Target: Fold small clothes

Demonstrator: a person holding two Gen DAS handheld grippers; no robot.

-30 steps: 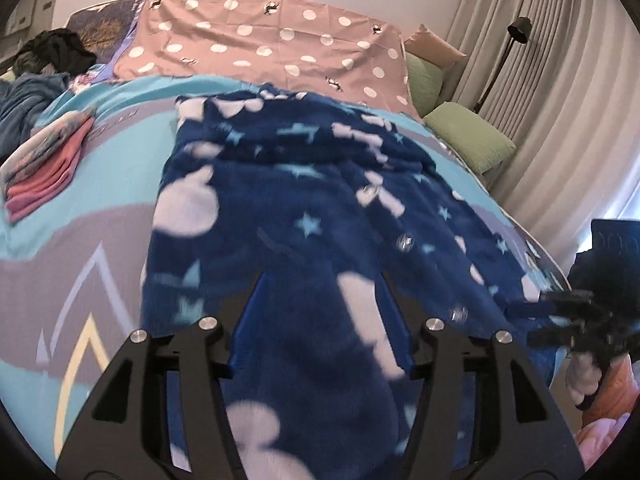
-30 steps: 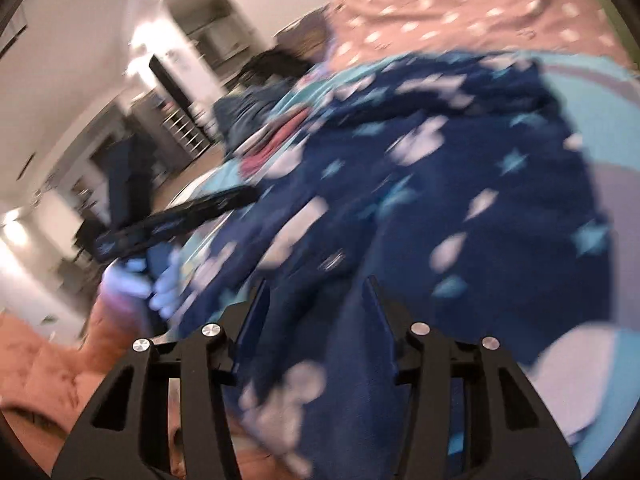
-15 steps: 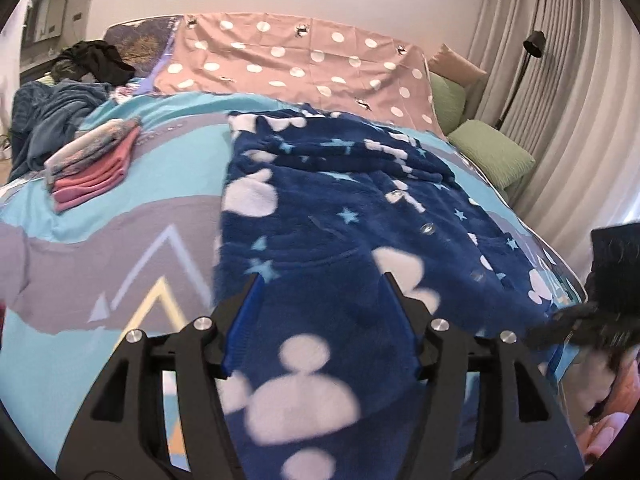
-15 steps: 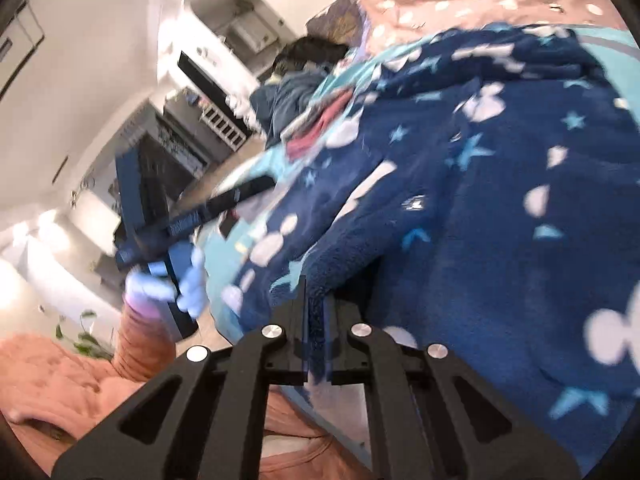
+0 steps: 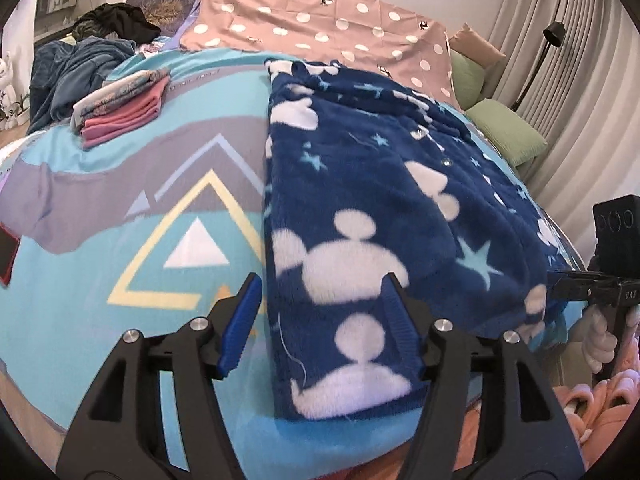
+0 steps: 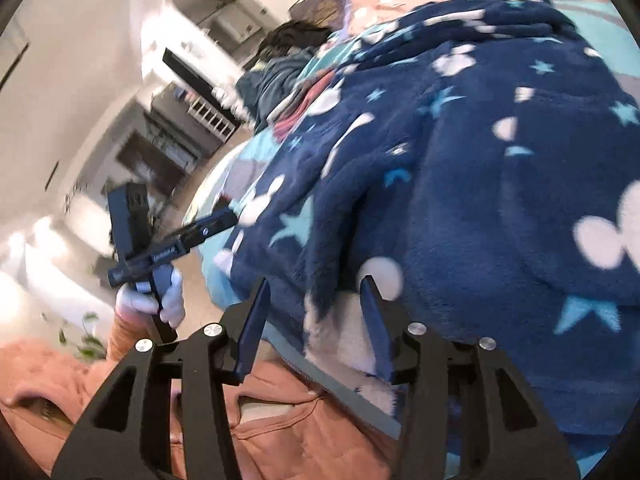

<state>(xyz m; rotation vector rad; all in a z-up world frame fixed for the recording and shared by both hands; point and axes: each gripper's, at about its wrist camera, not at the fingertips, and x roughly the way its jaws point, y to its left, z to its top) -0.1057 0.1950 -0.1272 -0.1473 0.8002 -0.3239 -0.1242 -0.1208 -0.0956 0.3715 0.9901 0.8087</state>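
Note:
A navy fleece garment (image 5: 380, 200) with white mouse shapes and pale stars lies spread on the bed. My left gripper (image 5: 322, 314) hovers over its near left corner. Its jaws are opening, and the fleece under them lies clear of the blue pads (image 5: 242, 320). In the right wrist view, my right gripper (image 6: 316, 314) is at the garment's (image 6: 500, 184) near hem at the bed's edge. Its jaws are opening, with the hem between them and not pressed. A gloved hand holds the left gripper (image 6: 180, 240). The right gripper (image 5: 592, 290) shows at the left view's right edge.
The turquoise bedcover (image 5: 132, 208) with triangle prints lies under the garment. A folded pink stack (image 5: 124, 110) and a heap of dark blue clothes (image 5: 76, 68) sit at the far left. A pink dotted cover (image 5: 320, 28), green pillows (image 5: 508, 136) and a floor lamp (image 5: 554, 32) are behind.
My left gripper slid left from over the garment's middle to its near left corner. My right gripper shut on the hem half a second ago and has now opened again.

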